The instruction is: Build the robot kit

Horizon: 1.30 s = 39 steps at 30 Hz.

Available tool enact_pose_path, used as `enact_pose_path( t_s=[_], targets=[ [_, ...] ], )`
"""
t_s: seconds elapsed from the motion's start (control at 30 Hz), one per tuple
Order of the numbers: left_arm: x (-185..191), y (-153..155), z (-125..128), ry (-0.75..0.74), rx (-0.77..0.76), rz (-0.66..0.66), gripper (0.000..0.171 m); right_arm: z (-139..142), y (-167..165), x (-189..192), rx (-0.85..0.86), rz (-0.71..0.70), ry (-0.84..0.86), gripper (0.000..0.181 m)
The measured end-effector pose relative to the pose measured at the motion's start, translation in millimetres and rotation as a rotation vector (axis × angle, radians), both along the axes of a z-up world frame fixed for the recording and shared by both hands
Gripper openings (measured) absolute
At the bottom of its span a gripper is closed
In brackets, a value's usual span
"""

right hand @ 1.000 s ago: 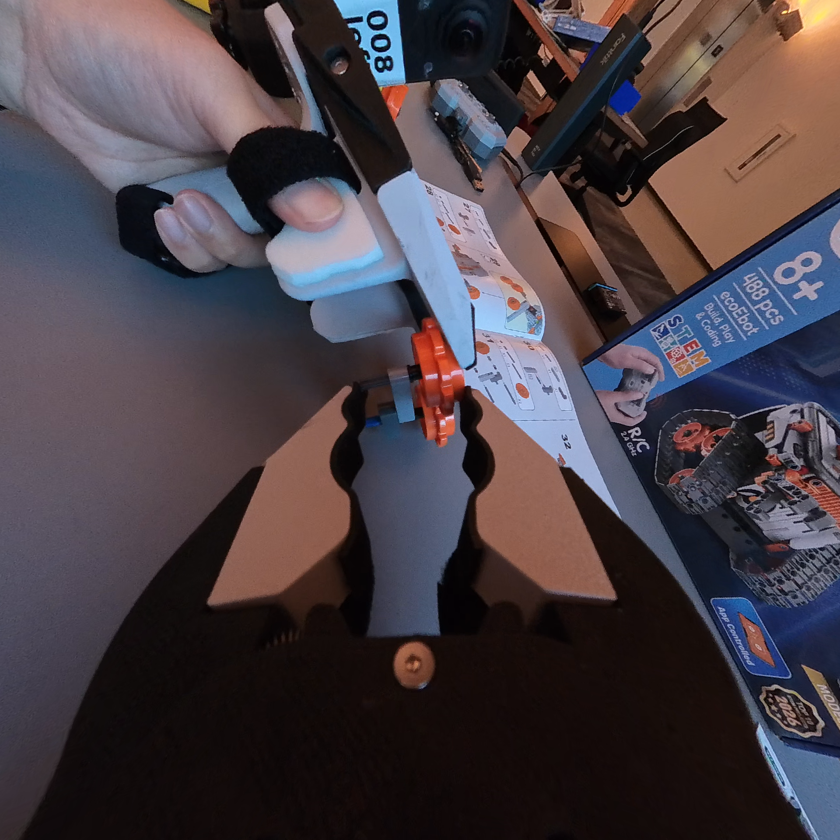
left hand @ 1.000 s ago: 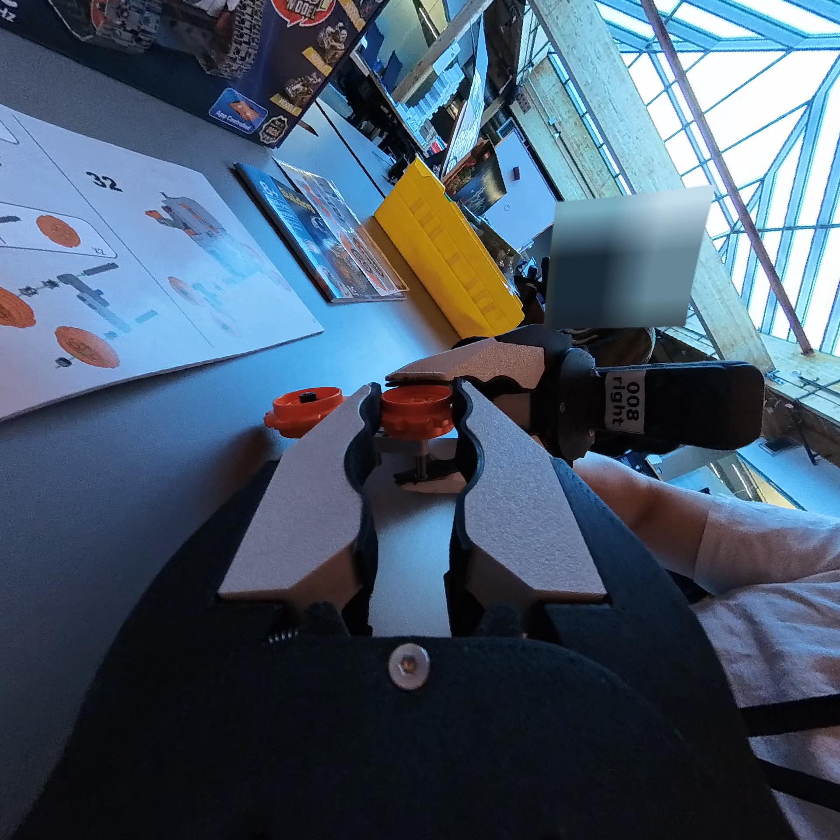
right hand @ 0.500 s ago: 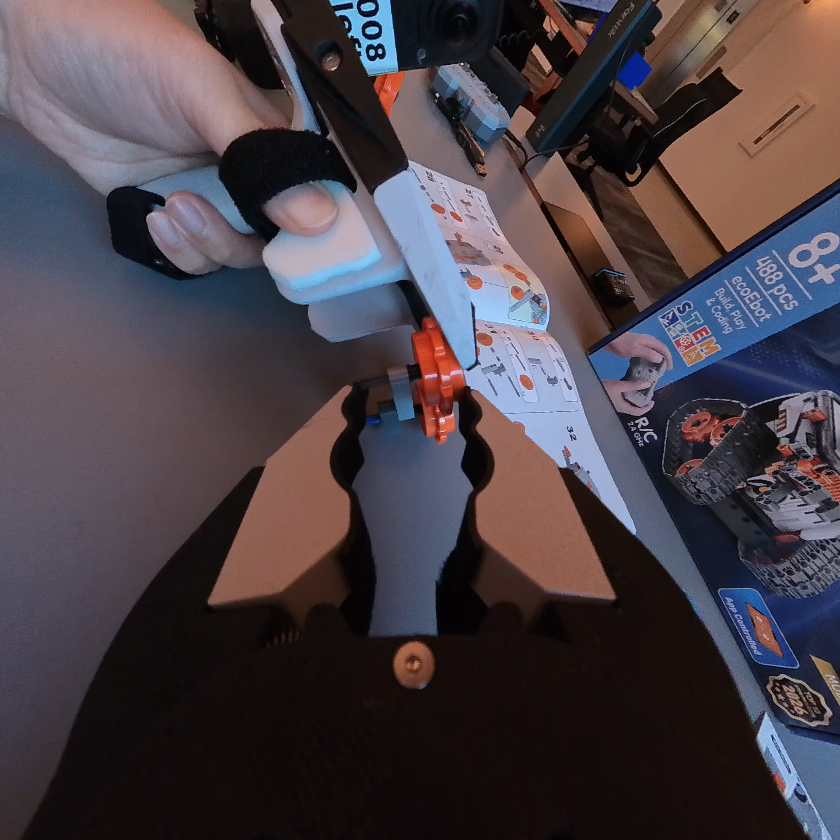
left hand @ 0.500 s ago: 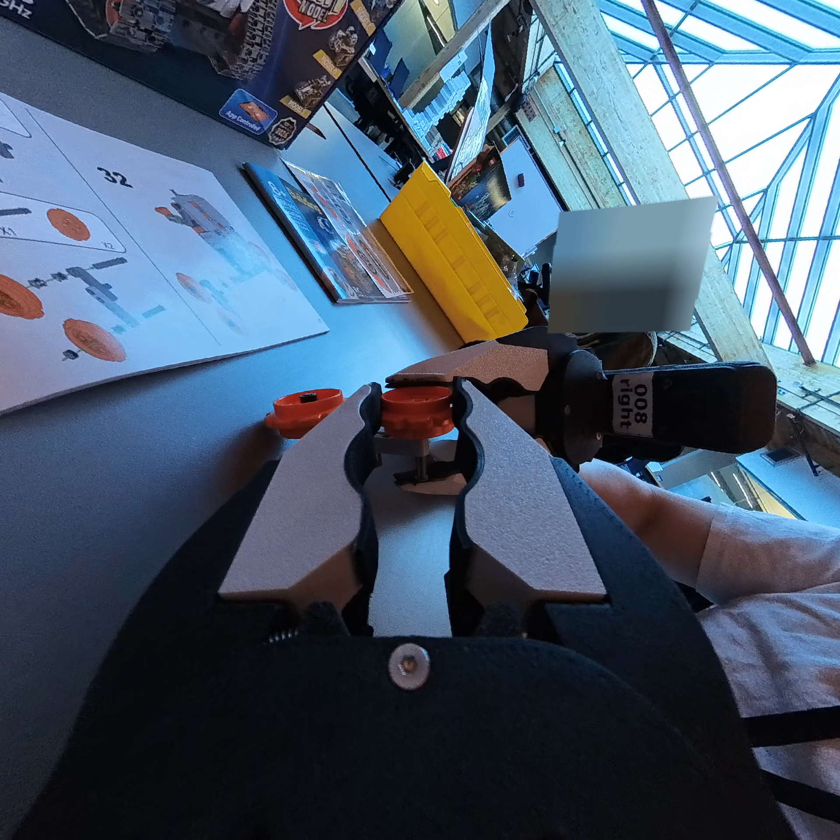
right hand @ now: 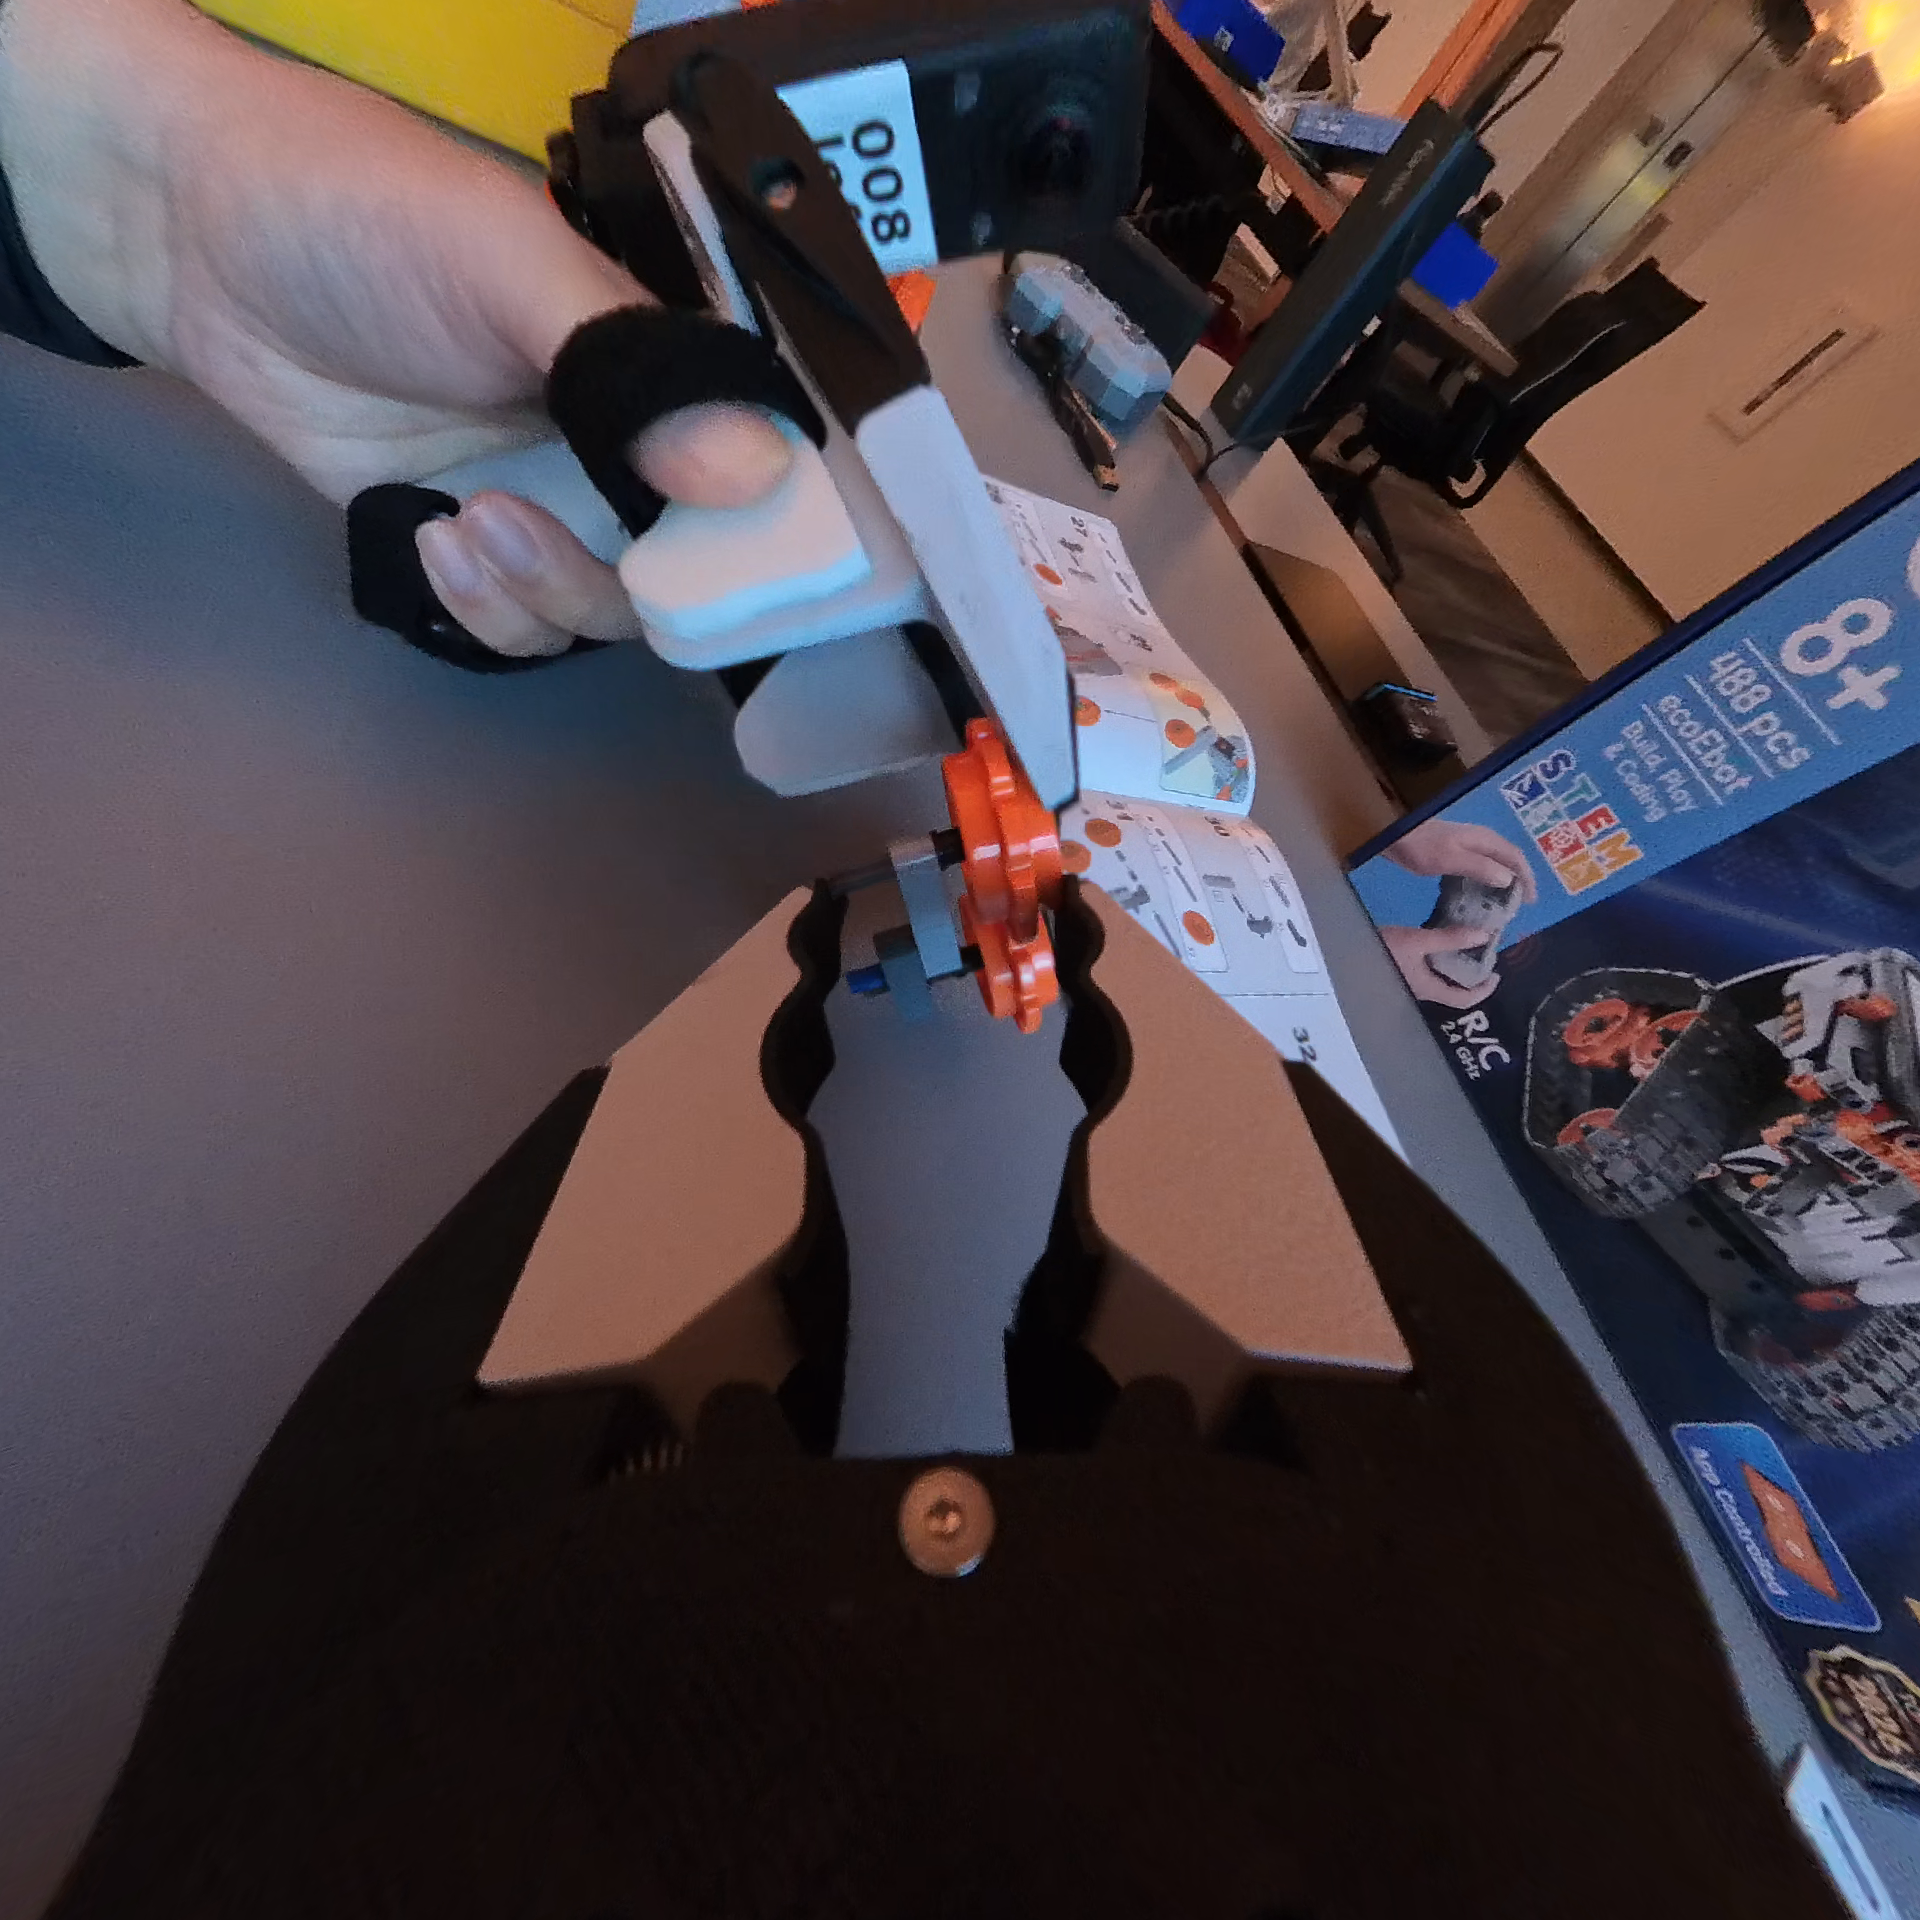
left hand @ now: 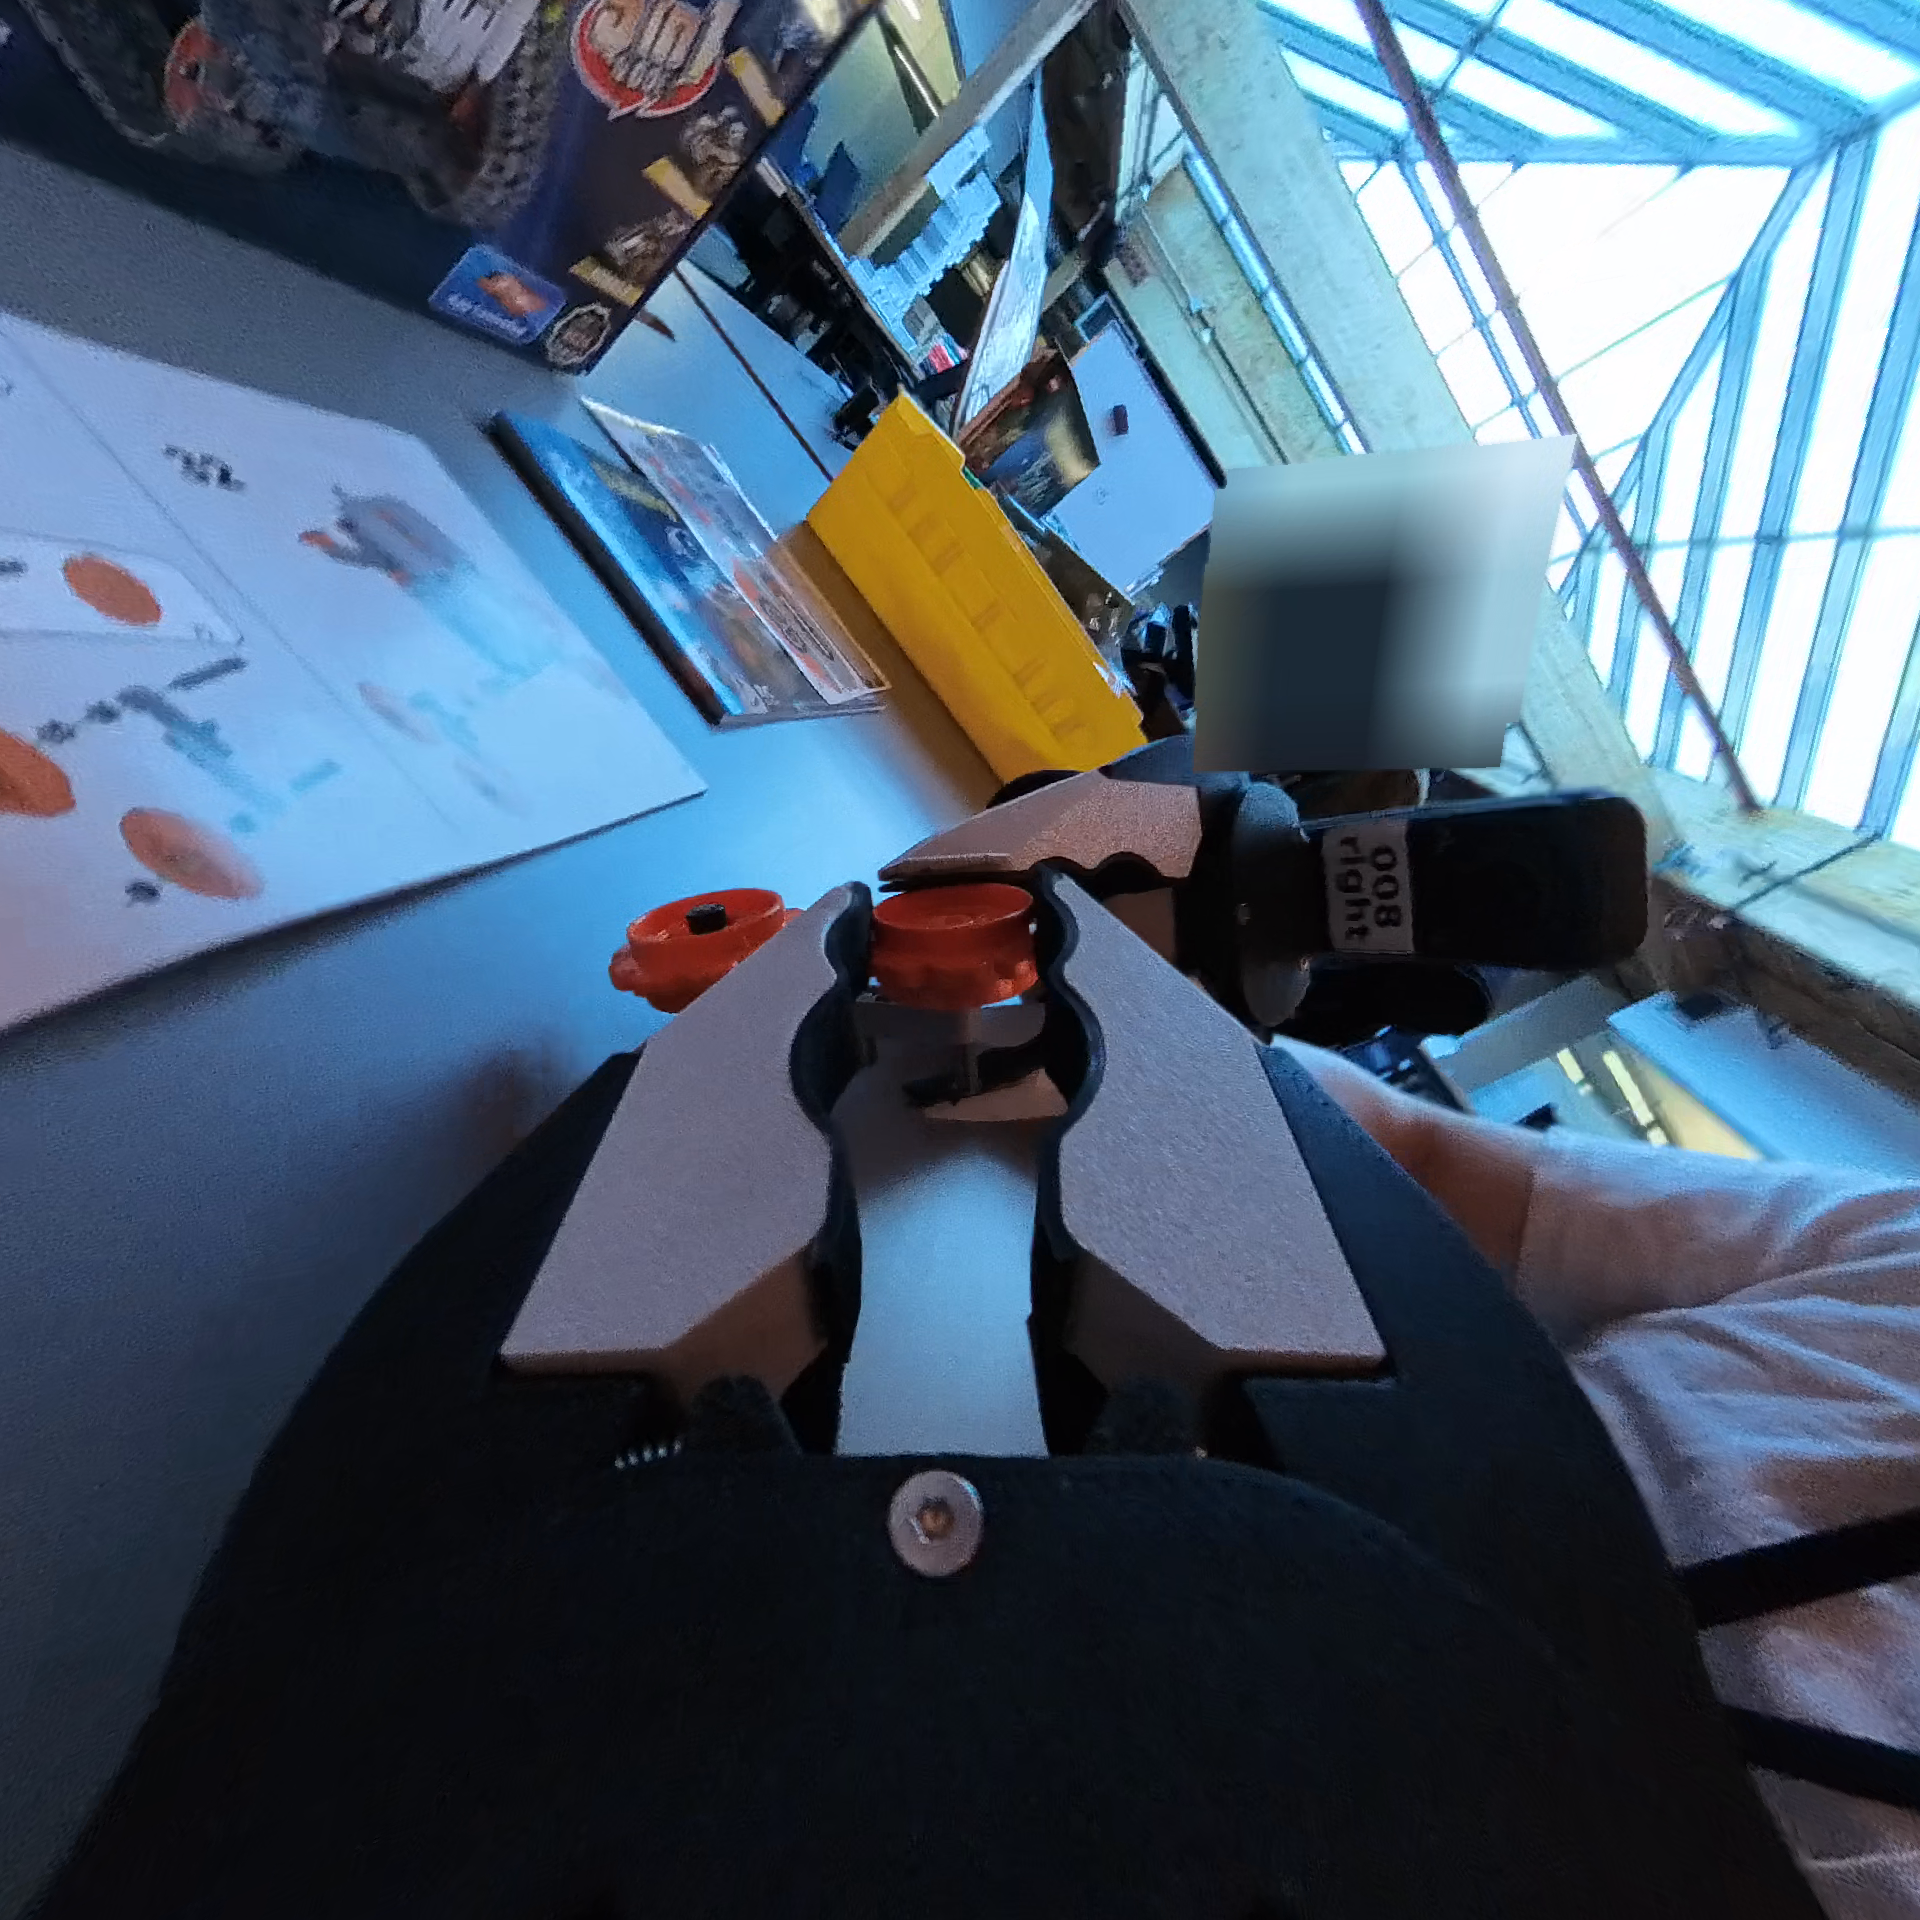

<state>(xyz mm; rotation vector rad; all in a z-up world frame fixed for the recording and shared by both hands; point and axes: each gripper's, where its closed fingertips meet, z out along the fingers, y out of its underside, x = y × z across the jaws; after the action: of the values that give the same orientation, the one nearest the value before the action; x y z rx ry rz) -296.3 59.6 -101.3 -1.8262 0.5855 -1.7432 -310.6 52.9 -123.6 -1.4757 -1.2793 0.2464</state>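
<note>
In the left wrist view we see our left gripper (left hand: pixel 951 940) with its jaws clamped on an orange toothed wheel (left hand: pixel 953 943), which sits right between the fingertips at the centre of the picture; a grey piece and a thin axle hang from the wheel's underside. Our right gripper (left hand: pixel 1049 831) comes in from 3 o'clock, one grey finger (left hand: pixel 1070 826) lying flat against the top face of that wheel. A second orange wheel (left hand: pixel 698 940) with a black hub rests on the grey table (left hand: pixel 208 1195) just beside the first, toward 9 o'clock. At 10 o'clock an open instruction booklet (left hand: pixel 312 675) lies flat, with a dark kit box (left hand: pixel 436 156) at 11 o'clock, a magazine (left hand: pixel 707 592) and a yellow bin (left hand: pixel 977 613) near 12 o'clock. In the right wrist view our right gripper (right hand: pixel 940 935) has its jaws set around the small assembly, one fingertip at the axle's end and the other against the wheel (right hand: pixel 1003 883), with a grey connector (right hand: pixel 920 930) and a blue pin (right hand: pixel 862 979) between them; whether they truly press on it we cannot tell. The left gripper reaches down from 12 o'clock, held by a hand (right hand: pixel 312 312), and the box (right hand: pixel 1714 1091) lies at 3 o'clock.
</note>
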Motion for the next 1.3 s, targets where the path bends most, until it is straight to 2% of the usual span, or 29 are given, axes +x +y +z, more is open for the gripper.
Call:
enact_pose_path(
  t_s=[0.07, 0.13, 0.27, 0.4, 0.47, 0.53, 0.67, 0.77, 0.9, 1.1, 1.3],
  targets=[
    [-8, 4, 6, 0.04, 0.141, 0.026, 0.038, 2, -1, 4, -0.022, 0.013, 0.024, 0.041],
    [-16, 5, 13, 0.067, 0.301, 0.043, 0.038, 6, -2, 9, -0.076, 0.019, 0.083, 0.042],
    [-11, -15, 24, 0.124, 0.61, -0.006, 0.041, 14, -16, 7, -0.195, 0.124, 0.192, 0.042],
    [-5, -34, 22, 0.161, 0.741, -0.062, 0.023, 18, -26, 6, -0.276, 0.188, 0.257, 0.042],
    [-4, -33, 15, 0.191, 0.734, -0.073, 0.018, 21, -31, 6, -0.322, 0.224, 0.296, 0.042],
    [-2, -34, 12, 0.188, 0.709, -0.089, 0.019, 23, -34, 5, -0.369, 0.246, 0.338, 0.042],
    [0, -32, 6, 0.211, 0.682, -0.093, 0.015, 15, -34, 4, -0.514, 0.262, 0.395, 0.043],
    [0, -28, 0, 0.202, 0.561, -0.115, 0.014, 15, -30, 5, -0.599, 0.271, 0.481, 0.043],
    [-2, -26, 2, 0.148, 0.482, -0.131, 0.013, 26, -23, 6, -0.54, 0.273, 0.553, 0.043],
    [-4, -31, 9, 0.103, 0.459, -0.164, 0.013, 32, -34, 8, -0.588, 0.37, 0.589, 0.044],
    [-4, -27, 5, 0.125, 0.448, -0.145, 0.013, 35, -28, 5, -0.597, 0.32, 0.634, 0.05]
  ],
)
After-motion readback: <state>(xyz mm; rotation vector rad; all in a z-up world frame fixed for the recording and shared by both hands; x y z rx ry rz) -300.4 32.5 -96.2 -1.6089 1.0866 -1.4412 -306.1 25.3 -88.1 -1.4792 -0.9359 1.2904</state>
